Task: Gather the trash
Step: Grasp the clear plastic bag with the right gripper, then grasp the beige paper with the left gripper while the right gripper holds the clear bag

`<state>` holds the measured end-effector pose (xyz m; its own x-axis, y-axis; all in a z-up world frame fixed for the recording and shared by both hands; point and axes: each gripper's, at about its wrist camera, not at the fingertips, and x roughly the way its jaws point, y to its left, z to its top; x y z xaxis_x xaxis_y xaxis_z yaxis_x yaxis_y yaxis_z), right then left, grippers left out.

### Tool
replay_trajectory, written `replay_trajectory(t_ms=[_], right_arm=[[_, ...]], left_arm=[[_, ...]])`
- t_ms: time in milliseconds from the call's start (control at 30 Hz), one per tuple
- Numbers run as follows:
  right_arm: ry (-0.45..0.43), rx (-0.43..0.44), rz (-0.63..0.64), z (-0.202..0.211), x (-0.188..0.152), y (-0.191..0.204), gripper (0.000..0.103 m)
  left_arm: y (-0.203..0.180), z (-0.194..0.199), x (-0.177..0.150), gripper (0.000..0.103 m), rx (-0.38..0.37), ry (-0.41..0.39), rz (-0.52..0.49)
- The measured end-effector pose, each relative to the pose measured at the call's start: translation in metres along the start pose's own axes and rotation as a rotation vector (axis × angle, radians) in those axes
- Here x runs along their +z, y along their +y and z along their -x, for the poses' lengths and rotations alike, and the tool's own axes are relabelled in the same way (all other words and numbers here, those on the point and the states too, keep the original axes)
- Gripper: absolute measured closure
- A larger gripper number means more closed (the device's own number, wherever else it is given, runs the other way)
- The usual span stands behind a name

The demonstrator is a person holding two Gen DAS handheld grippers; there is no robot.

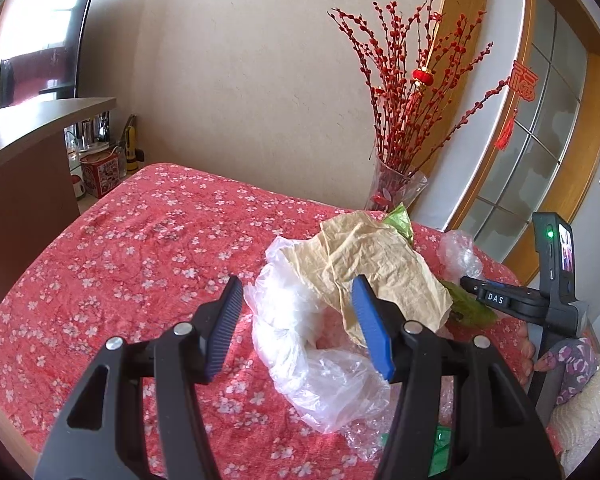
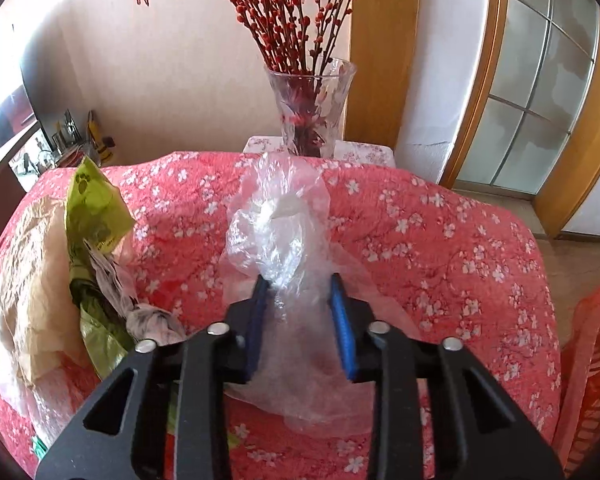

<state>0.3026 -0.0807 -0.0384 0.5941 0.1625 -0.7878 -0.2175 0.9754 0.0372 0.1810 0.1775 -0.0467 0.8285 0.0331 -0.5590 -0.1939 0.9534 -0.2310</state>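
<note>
Trash lies on a table under a red floral cloth [image 1: 120,260]. My left gripper [image 1: 298,280] is open over it. A white plastic bag [image 1: 284,312] lies between its fingers without being pressed, and crumpled brown paper [image 1: 380,264] lies behind the right finger. More clear plastic [image 1: 340,384] lies below. My right gripper [image 2: 298,278] is shut on a crumpled clear plastic bag [image 2: 280,220], with both blue pads against its sides. To the left of it lie a green wrapper [image 2: 96,208], the brown paper [image 2: 32,280] and a grey crumpled scrap [image 2: 148,320].
A glass vase [image 2: 312,104] of red berry branches stands behind the table's far edge. An orange-red plastic basket [image 2: 592,360] sits at the right edge. A brown counter [image 1: 28,132] rises at the left. A person's hand in a patterned sleeve [image 1: 572,364] holds the right gripper.
</note>
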Motion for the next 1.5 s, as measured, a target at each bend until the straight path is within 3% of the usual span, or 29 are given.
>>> replay_trajectory(t_ms=[200,433,667,800,1033,1233,1300,1400,1500], right_arm=[[-0.010,-0.026,-0.031,0.010,-0.010,-0.018,0.089],[-0.021,-0.082,-0.078,0.024,-0.027,-0.048,0.092],[-0.029,-0.069,-0.121,0.037,-0.040,-0.059,0.092],[-0.025,-0.056,-0.128,0.039,-0.045,-0.061,0.092],[-0.019,-0.043,-0.131,0.041,-0.050,-0.063,0.092],[-0.019,-0.035,-0.134,0.045,-0.053,-0.066,0.092],[-0.019,-0.032,-0.139,0.045,-0.053,-0.067,0.092],[-0.022,-0.028,-0.145,0.049,-0.054,-0.069,0.092],[-0.033,-0.025,-0.146,0.057,-0.055,-0.071,0.092]], left_arm=[[-0.006,-0.001,-0.001,0.047,-0.010,0.009,-0.010],[-0.029,-0.005,-0.003,0.047,-0.048,0.025,-0.053],[-0.069,-0.015,-0.004,0.047,-0.093,0.055,-0.109],[-0.093,-0.024,-0.003,0.047,-0.089,0.071,-0.145],[-0.120,-0.047,-0.004,0.048,-0.009,0.108,-0.214],[-0.128,-0.060,-0.009,0.076,0.048,0.130,-0.248],[-0.130,-0.063,-0.009,0.090,0.057,0.133,-0.260],[-0.129,-0.063,-0.008,0.099,0.036,0.139,-0.257],[-0.121,-0.054,-0.003,0.100,-0.027,0.127,-0.221]])
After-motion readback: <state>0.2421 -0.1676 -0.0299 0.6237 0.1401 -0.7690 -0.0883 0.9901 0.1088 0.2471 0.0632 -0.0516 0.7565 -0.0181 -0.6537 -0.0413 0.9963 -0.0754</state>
